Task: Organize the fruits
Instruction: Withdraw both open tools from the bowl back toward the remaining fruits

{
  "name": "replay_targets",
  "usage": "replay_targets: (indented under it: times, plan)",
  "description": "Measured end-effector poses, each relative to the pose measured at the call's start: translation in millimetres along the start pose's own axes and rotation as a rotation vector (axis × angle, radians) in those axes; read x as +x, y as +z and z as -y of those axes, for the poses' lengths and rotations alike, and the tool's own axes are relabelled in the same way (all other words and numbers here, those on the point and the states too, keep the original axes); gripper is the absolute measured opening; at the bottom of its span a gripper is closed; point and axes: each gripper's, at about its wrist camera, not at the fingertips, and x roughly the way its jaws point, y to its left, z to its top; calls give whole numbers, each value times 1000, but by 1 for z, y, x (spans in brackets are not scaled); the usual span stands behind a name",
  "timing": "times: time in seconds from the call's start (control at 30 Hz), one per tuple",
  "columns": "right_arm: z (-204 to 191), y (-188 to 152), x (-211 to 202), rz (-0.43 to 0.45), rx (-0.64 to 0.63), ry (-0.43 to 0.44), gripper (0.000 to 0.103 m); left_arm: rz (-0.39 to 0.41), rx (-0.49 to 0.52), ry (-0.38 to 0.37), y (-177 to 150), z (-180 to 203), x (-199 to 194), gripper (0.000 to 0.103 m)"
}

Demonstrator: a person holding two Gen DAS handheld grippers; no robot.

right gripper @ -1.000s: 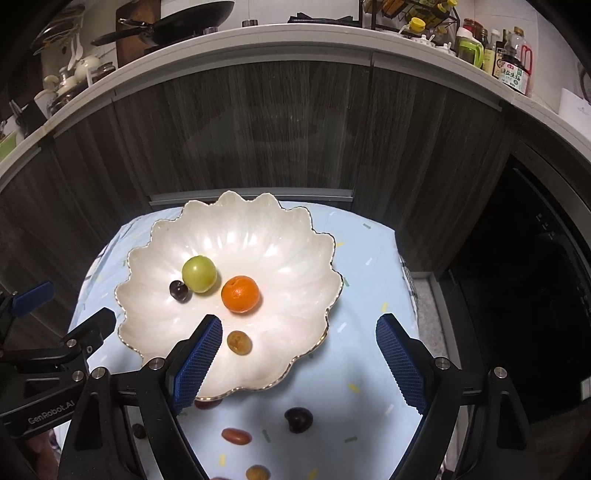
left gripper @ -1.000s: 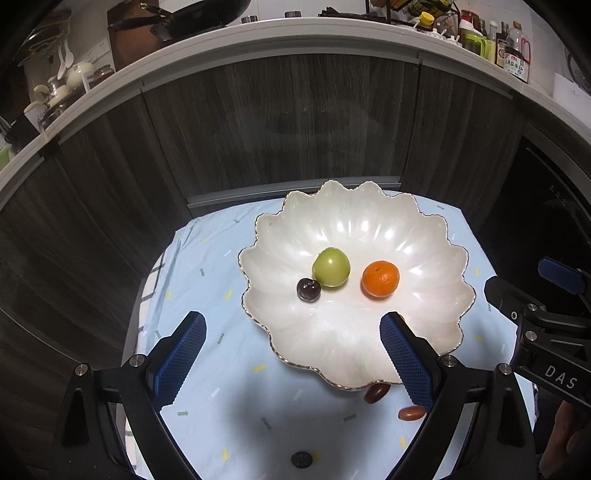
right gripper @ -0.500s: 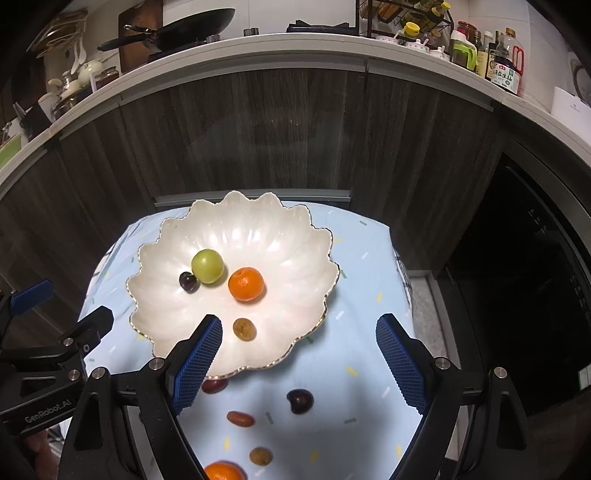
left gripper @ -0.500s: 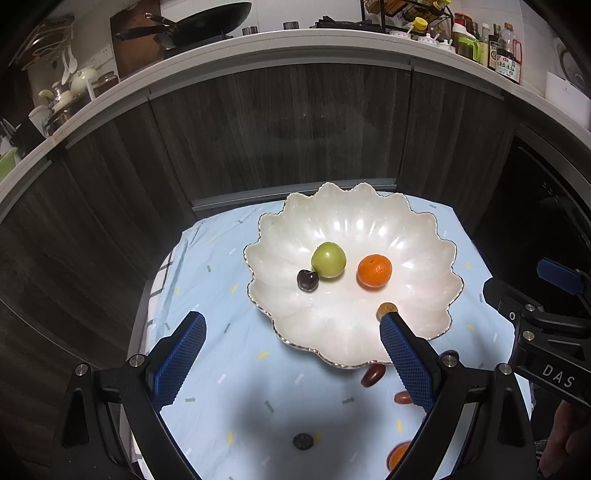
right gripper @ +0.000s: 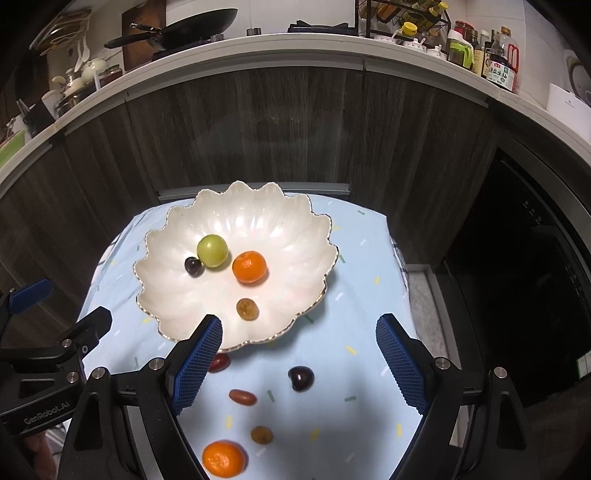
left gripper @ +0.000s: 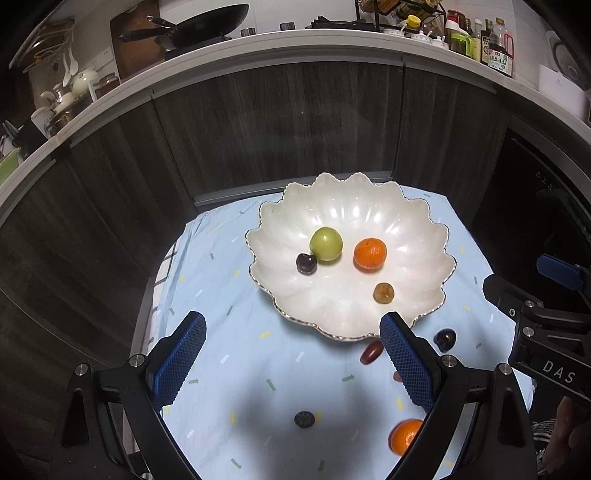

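A white scalloped bowl (left gripper: 373, 206) (right gripper: 258, 206) on a light blue cloth holds a green fruit (left gripper: 325, 244) (right gripper: 212, 250), a dark cherry (left gripper: 306, 263) (right gripper: 193, 266), an orange (left gripper: 370, 253) (right gripper: 249, 266) and a small brown fruit (left gripper: 383, 293) (right gripper: 247, 309). In front of the bowl lie a dark cherry (right gripper: 301, 377) (left gripper: 444, 339), two red dates (right gripper: 242, 397) (right gripper: 219, 362), a brown fruit (right gripper: 261, 434), a second orange (right gripper: 223, 458) (left gripper: 404, 436) and a dark berry (left gripper: 304, 419). My left gripper (left gripper: 291, 356) and right gripper (right gripper: 299, 363) are both open, empty, above the cloth.
The cloth (left gripper: 221, 332) covers a small table in front of dark wood cabinets (left gripper: 280, 125). Above runs a counter with a pan (left gripper: 207, 22), jars and sauce bottles (left gripper: 498, 48). A dark appliance (right gripper: 535, 258) stands at the right. A person's hand (left gripper: 569, 443) shows at the lower right.
Both grippers have drawn back from the bowl and stayed open. The bowl now looks smaller and farther, and more loose fruit on the cloth has come into view.
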Motion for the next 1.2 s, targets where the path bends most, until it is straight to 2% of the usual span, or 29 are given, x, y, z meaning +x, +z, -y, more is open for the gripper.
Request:
replay_targets:
  times: [0.67,1.2]
  plan:
    - [-13,-34,-5,-48,-8,15,86,-26,49,-17,-33,-4,-6,96]
    - [-28,-67,4,-137,3,16,86,-65,113,-37,-61,-11,2,96]
